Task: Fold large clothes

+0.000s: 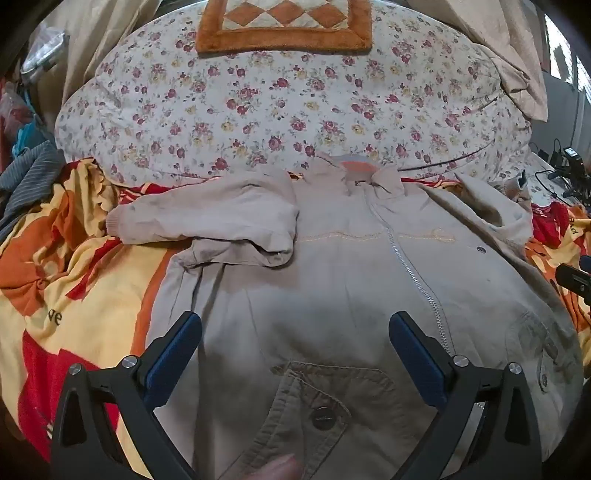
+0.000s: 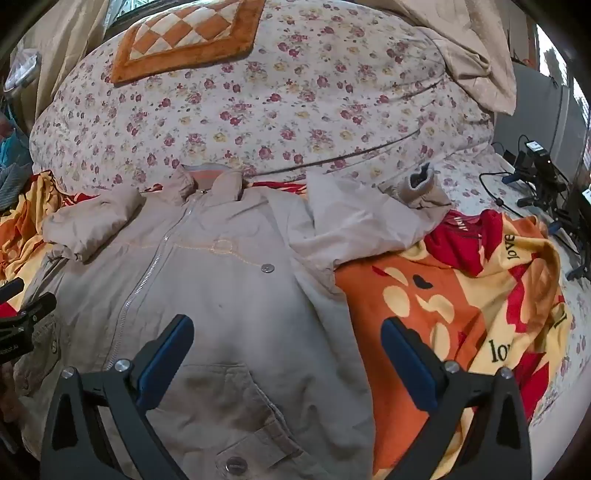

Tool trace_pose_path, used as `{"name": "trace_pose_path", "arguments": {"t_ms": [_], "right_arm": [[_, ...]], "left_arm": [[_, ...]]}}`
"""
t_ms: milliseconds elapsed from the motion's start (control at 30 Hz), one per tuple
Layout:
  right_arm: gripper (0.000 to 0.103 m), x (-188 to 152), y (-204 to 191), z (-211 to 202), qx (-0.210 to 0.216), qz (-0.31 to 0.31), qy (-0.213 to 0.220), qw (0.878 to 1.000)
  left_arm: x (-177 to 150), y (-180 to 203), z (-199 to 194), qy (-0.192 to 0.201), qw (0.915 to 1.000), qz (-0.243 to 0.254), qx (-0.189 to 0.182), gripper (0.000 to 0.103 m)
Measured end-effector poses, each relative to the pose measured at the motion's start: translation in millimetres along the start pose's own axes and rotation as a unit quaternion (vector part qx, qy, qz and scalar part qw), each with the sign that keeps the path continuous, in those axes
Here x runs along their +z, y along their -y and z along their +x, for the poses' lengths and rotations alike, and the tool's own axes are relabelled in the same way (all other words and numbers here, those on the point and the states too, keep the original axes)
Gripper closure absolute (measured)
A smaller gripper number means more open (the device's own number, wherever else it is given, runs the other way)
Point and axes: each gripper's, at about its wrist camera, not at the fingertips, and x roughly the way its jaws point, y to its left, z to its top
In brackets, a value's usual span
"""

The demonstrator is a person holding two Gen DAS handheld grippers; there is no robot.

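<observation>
A beige zip-front jacket [image 1: 343,266] lay face up on a red, orange and yellow printed blanket [image 1: 74,280], its collar [image 1: 354,173] toward 12 o'clock and its hem toward 6 o'clock in both views. The zip [image 1: 410,269] was closed and ran down the front from the collar. In the left wrist view, the sleeve [image 1: 207,221] at 10 o'clock was folded in across the chest, its ribbed cuff pointing to 9 o'clock. In the right wrist view, the other sleeve [image 2: 369,218] lay out toward 1 o'clock, its cuff [image 2: 421,188] resting at the edge of the floral quilt [image 2: 258,103]. A flap pocket with a metal snap [image 1: 323,417] sat at 6 o'clock in the left view, directly below the left gripper [image 1: 295,325]. That gripper's blue-padded fingers stood wide apart above the lower front of the jacket, with nothing between them. The right gripper [image 2: 288,328] likewise stood wide apart and held nothing, over the jacket's side edge, one finger above the cloth and the other above the blanket. A checkered orange cushion [image 1: 284,26] lay on the quilt at 12 o'clock. Black equipment with cables [image 2: 543,173] stood at 2 o'clock in the right view. Whether either gripper touched the cloth could not be determined.
</observation>
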Motion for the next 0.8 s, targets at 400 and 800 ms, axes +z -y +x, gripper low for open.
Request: {"name": "trace_pose_path", "arguments": {"t_ms": [400, 800], "right_arm": [[0.000, -4.8, 3.4, 2.4, -0.003, 0.007, -0.004, 1.000], [0.000, -0.1, 6.5, 0.6, -0.004, 0.011, -0.005, 1.000]], "left_arm": [[-5.0, -1.0, 4.5, -0.002, 1.0000, -0.002, -0.001, 0.011], [-1.8, -1.6, 4.0, -0.006, 1.0000, -0.003, 0.001, 0.011]]}}
